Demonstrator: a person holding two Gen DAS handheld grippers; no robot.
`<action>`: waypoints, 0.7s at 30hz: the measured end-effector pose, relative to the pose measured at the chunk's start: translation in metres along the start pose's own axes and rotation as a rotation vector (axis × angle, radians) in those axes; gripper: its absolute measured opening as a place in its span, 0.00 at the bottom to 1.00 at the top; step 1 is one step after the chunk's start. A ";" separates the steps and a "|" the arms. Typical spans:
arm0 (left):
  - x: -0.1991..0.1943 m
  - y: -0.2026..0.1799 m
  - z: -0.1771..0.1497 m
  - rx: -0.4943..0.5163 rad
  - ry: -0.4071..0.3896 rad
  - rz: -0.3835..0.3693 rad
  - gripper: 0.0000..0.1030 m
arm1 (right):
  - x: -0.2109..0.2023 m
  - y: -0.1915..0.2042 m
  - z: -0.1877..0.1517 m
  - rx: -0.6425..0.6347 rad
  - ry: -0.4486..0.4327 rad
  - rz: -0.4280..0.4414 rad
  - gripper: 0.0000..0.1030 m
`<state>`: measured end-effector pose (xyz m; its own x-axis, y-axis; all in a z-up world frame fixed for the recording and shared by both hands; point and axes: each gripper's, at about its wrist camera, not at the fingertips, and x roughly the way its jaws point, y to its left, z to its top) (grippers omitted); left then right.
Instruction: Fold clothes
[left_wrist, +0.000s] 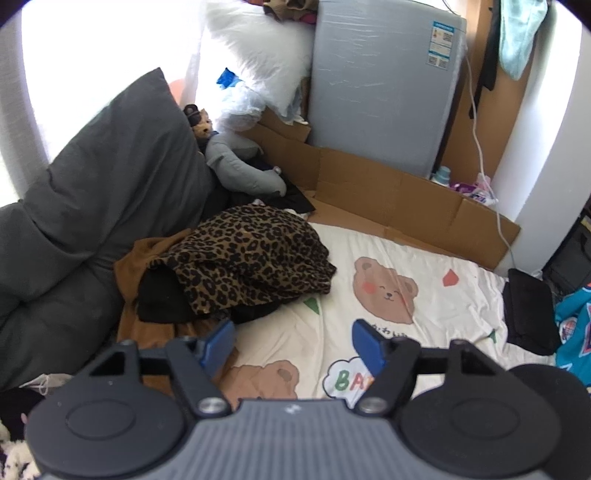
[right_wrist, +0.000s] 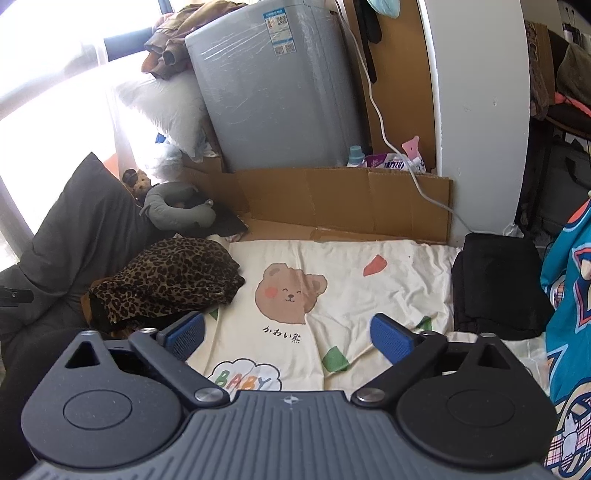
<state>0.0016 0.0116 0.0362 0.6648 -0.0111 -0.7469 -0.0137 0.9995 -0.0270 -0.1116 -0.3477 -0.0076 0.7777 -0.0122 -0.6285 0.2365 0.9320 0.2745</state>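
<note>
The left gripper (left_wrist: 293, 341) hovers above the near part of the bed, released, its blue pads spread wide with nothing between them. The right gripper (right_wrist: 288, 334) hovers likewise over the bed sheet (right_wrist: 351, 291), released and empty, pointing toward the far side. The sheet is cream, printed with bear faces and coloured shapes, and lies mostly flat with light creases. At the left of the bed sits a heap of clothes: a leopard-print garment (left_wrist: 251, 254) is crumpled on top, unfolded, draped over a black garment (left_wrist: 159, 299) and a brown garment (left_wrist: 129, 266). This heap rests against a dark grey pillow (left_wrist: 110, 184) further left. At the right edge of the bed lies a folded black garment (right_wrist: 495, 284), and just beside it, further right, a teal printed garment (right_wrist: 569, 295). Beyond the bed, flattened cardboard (right_wrist: 332, 199) stands along the far side, with a grey wrapped appliance (right_wrist: 273, 92) behind it.
</note>
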 end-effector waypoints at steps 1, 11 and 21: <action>-0.001 0.000 0.000 0.002 -0.002 0.002 0.71 | 0.000 0.000 0.000 0.001 -0.001 -0.003 0.91; 0.005 0.000 0.004 0.037 0.011 0.024 0.94 | 0.002 -0.001 0.000 -0.013 0.017 -0.021 0.92; 0.039 0.006 0.010 0.031 0.033 -0.013 1.00 | 0.030 0.000 0.000 -0.015 0.064 -0.047 1.00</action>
<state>0.0350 0.0177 0.0139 0.6395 -0.0242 -0.7684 0.0184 0.9997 -0.0161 -0.0887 -0.3484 -0.0266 0.7269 -0.0328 -0.6860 0.2625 0.9363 0.2334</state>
